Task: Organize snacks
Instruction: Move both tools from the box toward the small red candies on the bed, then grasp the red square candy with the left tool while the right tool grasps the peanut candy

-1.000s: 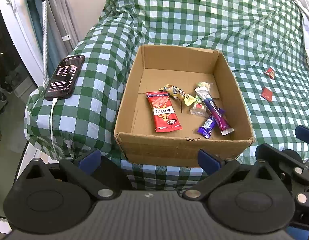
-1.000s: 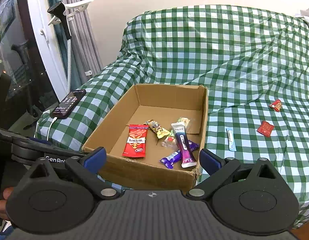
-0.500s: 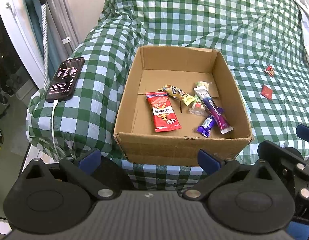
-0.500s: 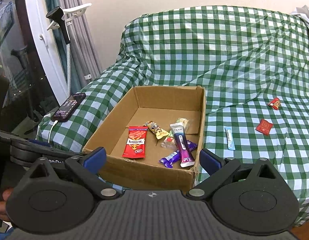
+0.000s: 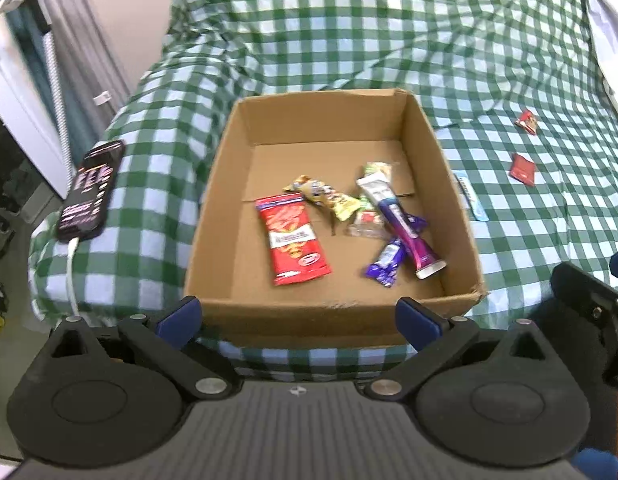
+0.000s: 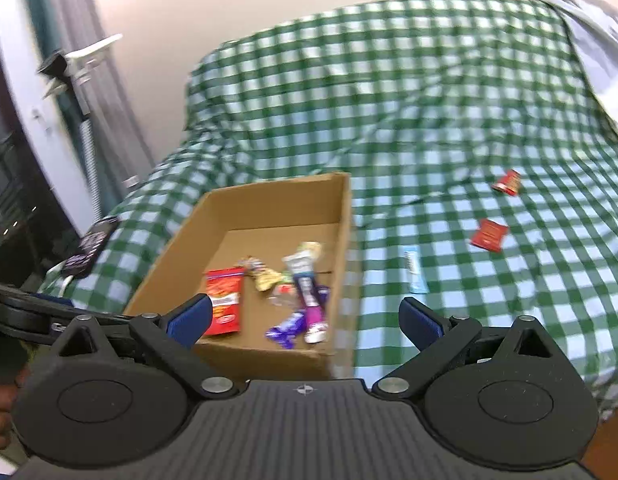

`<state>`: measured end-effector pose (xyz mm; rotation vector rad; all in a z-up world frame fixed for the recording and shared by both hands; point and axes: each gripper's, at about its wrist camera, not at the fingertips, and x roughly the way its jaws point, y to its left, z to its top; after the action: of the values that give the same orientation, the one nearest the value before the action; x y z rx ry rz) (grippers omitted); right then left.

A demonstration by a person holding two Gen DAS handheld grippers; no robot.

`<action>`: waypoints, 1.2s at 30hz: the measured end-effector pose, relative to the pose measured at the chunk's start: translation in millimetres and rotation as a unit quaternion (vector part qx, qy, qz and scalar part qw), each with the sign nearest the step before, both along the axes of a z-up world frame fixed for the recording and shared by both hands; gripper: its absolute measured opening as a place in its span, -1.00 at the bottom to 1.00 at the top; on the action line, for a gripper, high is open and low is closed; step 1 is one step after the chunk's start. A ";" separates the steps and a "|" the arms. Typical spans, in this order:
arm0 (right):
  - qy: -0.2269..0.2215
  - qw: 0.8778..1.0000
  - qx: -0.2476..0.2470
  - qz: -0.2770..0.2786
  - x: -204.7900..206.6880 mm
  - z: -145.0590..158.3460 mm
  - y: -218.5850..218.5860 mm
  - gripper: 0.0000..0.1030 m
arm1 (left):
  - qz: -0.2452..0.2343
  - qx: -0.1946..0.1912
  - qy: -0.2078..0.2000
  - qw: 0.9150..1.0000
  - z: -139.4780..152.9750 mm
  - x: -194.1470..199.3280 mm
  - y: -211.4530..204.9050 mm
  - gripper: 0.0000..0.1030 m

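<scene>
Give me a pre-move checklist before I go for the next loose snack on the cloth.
1. Right gripper open and holding nothing: ok.
2. Left gripper open and holding nothing: ok.
3. Loose snacks in sight: ok. The blue bar lies on the cloth just right of the box; two red packets lie farther right.
4. Path from right gripper to blue bar free of things: ok.
5. Room in box: ok, its far half is bare.
6. Phone away from the work area: ok, left of the box.
</scene>
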<state>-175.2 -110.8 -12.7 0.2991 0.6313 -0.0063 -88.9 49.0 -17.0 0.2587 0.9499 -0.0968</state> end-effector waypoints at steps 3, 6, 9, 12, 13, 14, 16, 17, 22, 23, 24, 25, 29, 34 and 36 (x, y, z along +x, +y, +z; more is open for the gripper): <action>0.007 0.999 0.009 -0.033 4.1 -9.1 -26.5 0.93 | -0.012 0.003 0.007 1.000 -0.8 13.4 -21.8 0.99; 0.011 0.997 0.013 -0.070 8.0 -18.2 -57.1 0.93 | -0.027 0.006 0.008 1.000 0.0 27.3 -47.8 0.99; 0.014 0.994 0.007 -0.105 12.4 -25.8 -89.2 0.93 | -0.047 0.010 0.006 0.999 -0.1 43.4 -78.0 0.99; 0.013 0.990 0.000 -0.140 17.8 -33.4 -125.4 0.93 | -0.069 0.017 0.008 0.997 -4.9 61.2 -112.7 0.99; 0.014 0.988 0.000 -0.151 20.7 -36.2 -140.4 0.93 | -0.077 0.018 0.010 0.997 -7.6 67.7 -124.8 1.00; 0.013 0.987 -0.001 -0.159 23.2 -39.1 -153.3 0.93 | -0.085 0.020 0.012 0.996 -11.1 75.1 -138.0 1.00; 0.015 0.983 -0.005 -0.184 30.3 -44.6 -182.5 0.93 | -0.098 0.025 0.016 0.995 -19.7 90.4 -164.1 1.00; 0.016 0.981 -0.007 -0.193 33.9 -47.3 -195.3 0.93 | -0.105 0.027 0.018 0.994 -25.0 98.5 -176.8 1.00; 0.022 0.974 -0.019 -0.224 68.8 -68.0 -265.7 0.93 | -0.130 0.031 0.059 0.989 -61.3 149.3 -245.4 1.00; 0.022 0.974 -0.022 -0.226 81.2 -74.4 -281.4 0.93 | -0.130 0.030 0.065 0.989 -66.4 158.4 -253.8 1.00; 0.022 0.974 -0.023 -0.225 94.9 -81.0 -296.0 0.93 | -0.127 0.030 0.069 0.989 -72.3 168.5 -263.3 1.00; 0.023 0.974 -0.023 -0.224 111.1 -89.0 -311.3 0.93 | -0.122 0.029 0.071 0.989 -77.4 178.0 -270.5 1.00; 0.036 0.975 -0.005 -0.221 190.2 -128.4 -368.4 0.93 | -0.109 0.034 0.071 0.991 -91.7 207.4 -282.9 1.00; 0.050 0.978 -0.013 -0.202 291.7 -177.4 -401.0 0.93 | -0.103 0.055 0.067 0.991 -110.0 236.3 -287.2 1.00; 0.060 0.979 -0.022 -0.193 324.6 -196.1 -403.7 0.93 | -0.101 0.057 0.073 0.991 -115.5 246.2 -288.7 1.00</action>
<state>149.4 -514.5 -208.8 0.3766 0.6832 -0.4131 157.3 -239.6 -132.5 0.4577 1.0741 -0.2498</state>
